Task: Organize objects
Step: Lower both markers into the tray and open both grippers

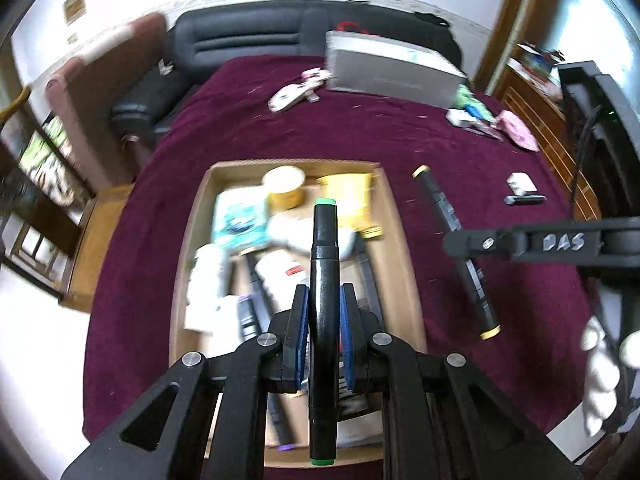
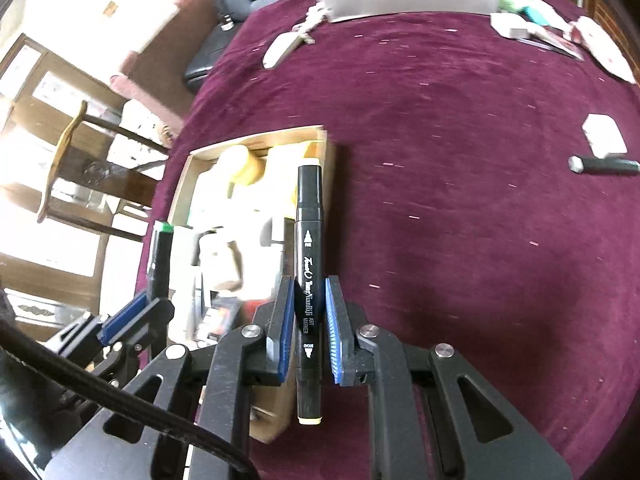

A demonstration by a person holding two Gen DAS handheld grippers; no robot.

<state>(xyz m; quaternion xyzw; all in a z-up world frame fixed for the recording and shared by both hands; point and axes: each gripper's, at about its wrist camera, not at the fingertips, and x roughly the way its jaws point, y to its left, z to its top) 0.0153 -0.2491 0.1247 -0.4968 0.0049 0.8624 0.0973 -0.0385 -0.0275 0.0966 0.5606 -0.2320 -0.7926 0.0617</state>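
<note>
My left gripper (image 1: 324, 296) is shut on a black marker with green caps (image 1: 325, 232), held lengthwise over a cardboard box (image 1: 400, 240) full of tubes, jars and markers. In the left wrist view my right gripper (image 1: 460, 245) comes in from the right over the maroon cloth, gripping a black marker with yellow caps (image 1: 438, 200). The right wrist view shows the right gripper (image 2: 309, 284) shut on that yellow-capped marker (image 2: 308, 208), just right of the box (image 2: 256, 138). The left gripper (image 2: 152, 300) with the green-capped marker (image 2: 160, 256) is at the lower left.
The maroon cloth (image 1: 280, 128) covers the table. A grey box (image 1: 392, 68) stands at the back, with small packets and a pink pouch (image 1: 516, 130) to its right. A white item (image 2: 604, 136) and a dark tube (image 2: 604, 166) lie at the right. A black sofa (image 1: 240, 40) is behind.
</note>
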